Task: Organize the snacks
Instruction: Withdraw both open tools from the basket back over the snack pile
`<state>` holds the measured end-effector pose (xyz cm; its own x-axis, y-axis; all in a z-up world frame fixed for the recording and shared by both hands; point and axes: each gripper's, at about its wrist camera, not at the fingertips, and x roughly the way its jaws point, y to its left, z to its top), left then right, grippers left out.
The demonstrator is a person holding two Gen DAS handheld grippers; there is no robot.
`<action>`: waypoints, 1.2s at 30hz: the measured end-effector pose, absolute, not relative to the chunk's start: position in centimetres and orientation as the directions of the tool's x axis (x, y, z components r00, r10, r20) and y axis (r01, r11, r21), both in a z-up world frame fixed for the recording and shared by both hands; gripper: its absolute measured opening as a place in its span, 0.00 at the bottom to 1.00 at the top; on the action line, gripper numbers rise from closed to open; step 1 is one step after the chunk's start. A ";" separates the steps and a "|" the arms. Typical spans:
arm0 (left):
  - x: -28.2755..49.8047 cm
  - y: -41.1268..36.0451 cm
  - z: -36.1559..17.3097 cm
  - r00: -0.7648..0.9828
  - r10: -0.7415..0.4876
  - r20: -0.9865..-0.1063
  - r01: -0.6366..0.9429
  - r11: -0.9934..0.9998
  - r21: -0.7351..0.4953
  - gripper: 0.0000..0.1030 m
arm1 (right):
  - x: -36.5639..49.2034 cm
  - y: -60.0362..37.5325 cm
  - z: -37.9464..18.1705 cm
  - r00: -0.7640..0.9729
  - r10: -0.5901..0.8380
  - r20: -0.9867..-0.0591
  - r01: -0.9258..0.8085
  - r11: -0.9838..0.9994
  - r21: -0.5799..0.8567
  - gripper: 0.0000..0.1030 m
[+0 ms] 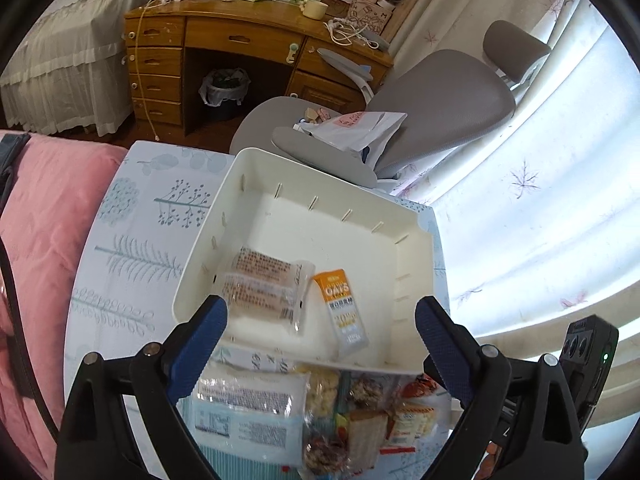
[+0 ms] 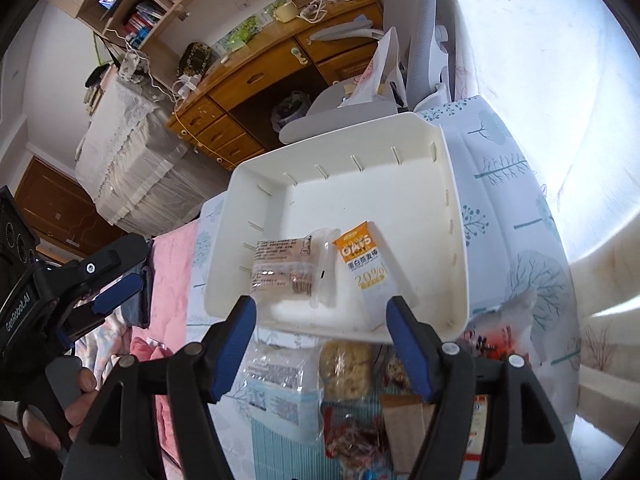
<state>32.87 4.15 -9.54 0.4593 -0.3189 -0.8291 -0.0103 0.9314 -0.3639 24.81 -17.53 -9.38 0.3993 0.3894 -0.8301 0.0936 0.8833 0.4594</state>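
Two snacks already lie in the white bin (image 1: 416,280): a clear-wrapped biscuit pack (image 1: 260,288) at its near left and an orange oat bar (image 1: 344,308) just right of it, well short of the bare far half. The rest of the snack pile (image 1: 320,412) waits on the patterned cloth (image 1: 132,240) just near the bin. Both the left gripper (image 1: 320,320) and right gripper (image 2: 320,316) hover with fingers spread wide, holding nothing. This looks like the gap between placements; the next move calls for dropping onto one loose packet and closing on it.
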 end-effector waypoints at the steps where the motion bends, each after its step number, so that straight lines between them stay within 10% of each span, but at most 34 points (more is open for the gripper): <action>1: 32.1 4.3 -9.1 0.461 -0.317 -0.829 -0.022 0.930 -0.368 0.92 | 24.2 -17.6 -9.1 0.404 0.393 -0.826 0.092 0.881 0.464 0.70; 36: 9.7 11.7 -6.6 0.416 -0.285 -0.863 0.016 0.952 -0.307 0.92 | 7.0 -10.6 -6.5 0.418 0.397 -0.817 0.076 0.881 0.467 0.74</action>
